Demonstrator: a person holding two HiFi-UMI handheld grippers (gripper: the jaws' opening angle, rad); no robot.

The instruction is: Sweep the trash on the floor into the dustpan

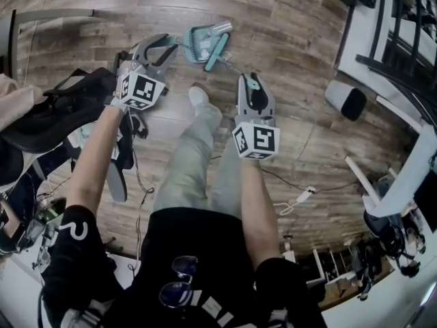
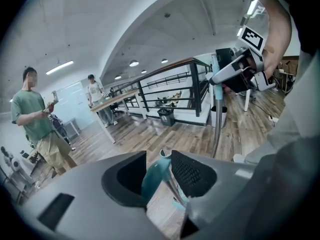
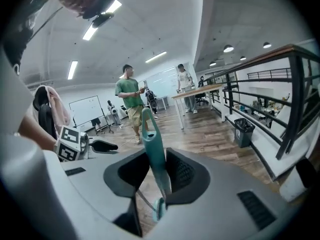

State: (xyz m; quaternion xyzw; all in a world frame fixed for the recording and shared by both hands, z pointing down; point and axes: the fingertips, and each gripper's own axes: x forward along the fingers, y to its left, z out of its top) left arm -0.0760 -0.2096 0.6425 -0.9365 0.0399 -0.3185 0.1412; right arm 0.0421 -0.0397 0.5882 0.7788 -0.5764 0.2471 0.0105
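Left tongs (image 2: pixel 159 168) clamp dustpan (image 1: pixel 199 44), right tongs (image 3: pixel 159 173) broom (image 3: pixel 151 141) (open floorboards (image 1: pixel 287 19) ahead).

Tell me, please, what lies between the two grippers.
In the head view, the person's shoe and trouser leg lie between the left gripper and the right gripper, over the wood floor.

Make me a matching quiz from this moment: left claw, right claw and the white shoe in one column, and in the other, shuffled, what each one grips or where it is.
Things
1. left claw
2. right claw
3. white shoe

States
A. on the wooden floor, between the two claws in the head view
B. shut on the teal broom handle
C. shut on the teal dustpan handle

Pairs: 1-C, 2-B, 3-A
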